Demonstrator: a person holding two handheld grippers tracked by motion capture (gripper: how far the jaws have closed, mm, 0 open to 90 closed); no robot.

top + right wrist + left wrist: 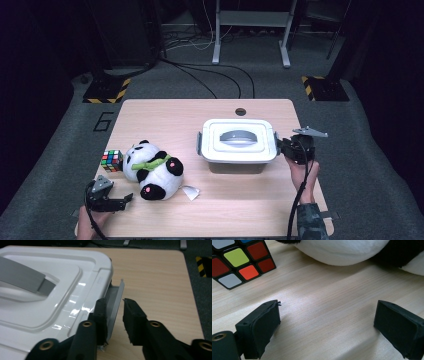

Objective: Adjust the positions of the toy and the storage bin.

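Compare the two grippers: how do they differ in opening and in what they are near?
The left gripper has its fingers spread wide over bare table, with nothing between them; the right gripper has its fingers much closer together, with the box's grey side latch between them. The left one sits near the cube and plush panda; the right one sits at the white lidded box. Both have black fingers and are held low by hand.
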